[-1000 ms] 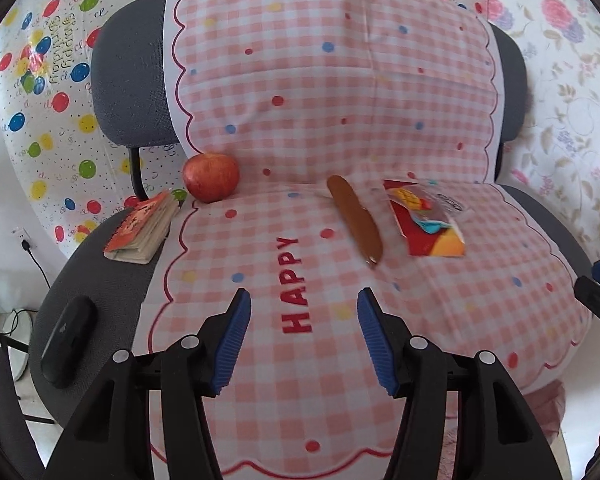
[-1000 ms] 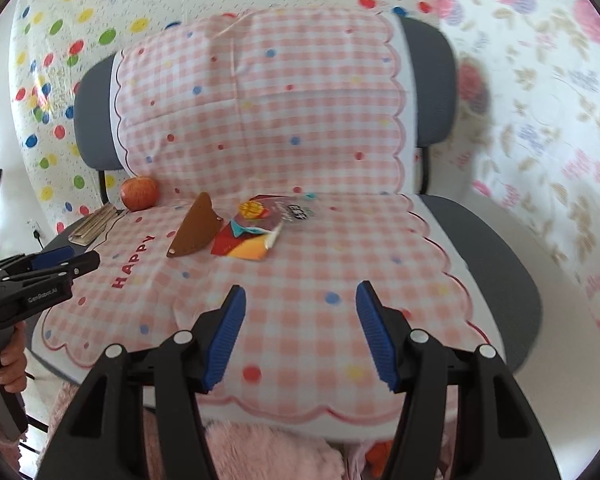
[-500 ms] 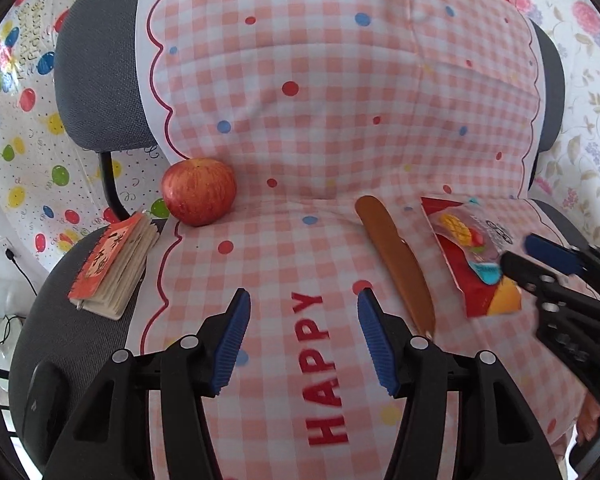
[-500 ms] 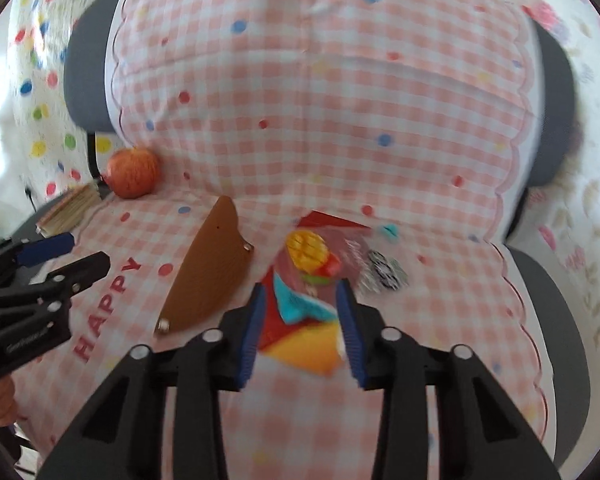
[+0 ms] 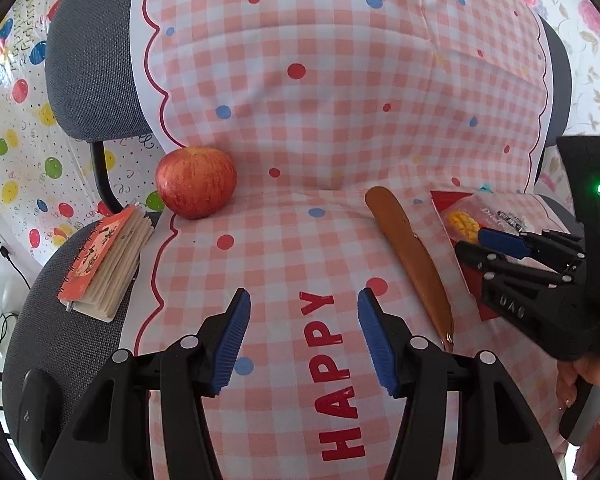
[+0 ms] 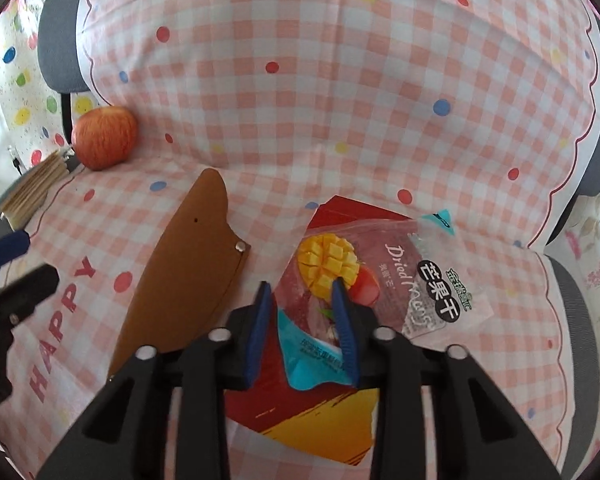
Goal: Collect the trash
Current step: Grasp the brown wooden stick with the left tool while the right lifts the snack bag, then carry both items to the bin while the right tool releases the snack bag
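The crinkled red and clear plastic dried-mango snack wrapper (image 6: pixel 384 276) is lying flat on the seat of the chair, just beside a brown leather knife-shaped sheath (image 6: pixel 180 276) on its left. The right gripper (image 6: pixel 304 300) is straddling the wrapper's near end, its jaws closing with the film between the blue pads, which are not yet visibly pinching it. To do this well, the pads should be gathering a raised fold of film rather than sliding over it, and staying clear of the sheath and of the cloth beneath. The left gripper (image 5: pixel 302 336) is hovering with fingers spread and nothing between them, over the word HAPPY. A pink gingham cloth with coloured dots (image 5: pixel 340 92) is draping a grey office chair (image 5: pixel 96 60). A red apple (image 5: pixel 196 182) is sitting at the seat's back, with an orange spiral notebook (image 5: pixel 104 264) near it. Balloon-print sheeting (image 5: pixel 16 128) and floral sheeting (image 6: pixel 596 248) are hanging behind
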### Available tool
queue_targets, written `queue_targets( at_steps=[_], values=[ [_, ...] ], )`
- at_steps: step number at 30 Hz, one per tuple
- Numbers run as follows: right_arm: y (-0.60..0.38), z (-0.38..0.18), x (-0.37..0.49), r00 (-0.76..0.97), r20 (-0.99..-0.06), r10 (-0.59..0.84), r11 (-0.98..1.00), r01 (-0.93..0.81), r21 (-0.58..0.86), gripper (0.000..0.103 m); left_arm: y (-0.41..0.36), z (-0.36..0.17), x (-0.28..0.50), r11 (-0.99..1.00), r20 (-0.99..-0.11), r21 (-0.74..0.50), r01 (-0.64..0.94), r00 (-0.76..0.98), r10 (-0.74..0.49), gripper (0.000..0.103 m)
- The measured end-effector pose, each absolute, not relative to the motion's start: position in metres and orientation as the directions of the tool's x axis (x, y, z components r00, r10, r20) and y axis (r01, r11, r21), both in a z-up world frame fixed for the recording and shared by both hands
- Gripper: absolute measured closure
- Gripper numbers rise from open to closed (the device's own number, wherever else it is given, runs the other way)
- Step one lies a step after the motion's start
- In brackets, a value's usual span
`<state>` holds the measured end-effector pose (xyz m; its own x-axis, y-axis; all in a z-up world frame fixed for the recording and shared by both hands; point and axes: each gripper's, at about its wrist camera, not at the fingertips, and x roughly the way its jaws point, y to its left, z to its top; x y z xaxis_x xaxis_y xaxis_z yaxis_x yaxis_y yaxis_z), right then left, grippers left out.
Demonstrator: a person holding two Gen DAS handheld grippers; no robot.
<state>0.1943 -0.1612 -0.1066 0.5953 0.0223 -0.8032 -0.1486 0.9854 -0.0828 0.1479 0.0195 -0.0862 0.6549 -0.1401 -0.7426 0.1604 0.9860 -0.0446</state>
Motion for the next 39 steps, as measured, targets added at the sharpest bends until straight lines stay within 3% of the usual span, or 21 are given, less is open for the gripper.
queue_targets(
  at_steps=[2, 15, 21, 26, 29, 32, 34, 35, 37, 39],
  values=[
    [-0.163, -0.101, 0.19, 0.612, -0.791, 0.002, 0.988, -0.125, -0.095, 0.096, 0.019, -0.085, 0.146, 0.986, -0.743, -0.04, 0.162, 0.655, -0.138, 0.046],
    [-0.234, -0.003, 0.075, 0.825, -0.564, -0.015, 1.0, 0.011, -0.011, 0.102, -0.016, -0.075, 0.14, 0.977, -0.752, -0.05, 0.21, 0.635, -0.175, 0.046],
    [-0.251, -0.005, 0.045, 0.836, -0.548, 0.009, 0.999, 0.021, 0.048, 0.102, -0.05, -0.081, 0.146, 0.972, -0.773, -0.037, 0.23, 0.61, -0.174, 0.046],
    [-0.263, -0.012, 0.033, 0.833, -0.553, 0.015, 0.995, 0.042, 0.09, 0.102, -0.071, -0.103, 0.176, 0.981, -0.825, 0.015, 0.192, 0.557, -0.096, 0.047],
    [-0.266, -0.013, 0.029, 0.835, -0.55, 0.013, 0.994, 0.05, 0.098, 0.102, -0.08, -0.106, 0.182, 0.979, -0.813, 0.084, 0.185, 0.58, -0.04, 0.05],
    [-0.268, -0.015, 0.027, 0.836, -0.549, 0.015, 0.992, 0.057, 0.114, 0.102, -0.101, -0.107, 0.182, 0.956, -0.799, 0.206, 0.208, 0.6, 0.042, 0.06],
    [-0.268, -0.015, 0.027, 0.835, -0.551, 0.017, 0.99, 0.061, 0.124, 0.102, -0.108, -0.106, 0.182, 0.948, -0.785, 0.249, 0.201, 0.614, 0.076, 0.075],
    [-0.268, -0.016, 0.026, 0.833, -0.553, 0.018, 0.99, 0.061, 0.125, 0.102, -0.108, -0.105, 0.182, 0.951, -0.784, 0.241, 0.194, 0.616, 0.073, 0.078],
    [-0.266, -0.015, 0.024, 0.831, -0.556, 0.014, 0.991, 0.061, 0.116, 0.102, -0.105, -0.1, 0.18, 0.962, -0.789, 0.182, 0.205, 0.615, 0.018, 0.094],
    [-0.264, -0.012, 0.021, 0.834, -0.552, 0.009, 0.993, 0.059, 0.105, 0.102, -0.097, -0.095, 0.174, 0.969, -0.777, 0.148, 0.196, 0.629, -0.009, 0.095]
  ],
)
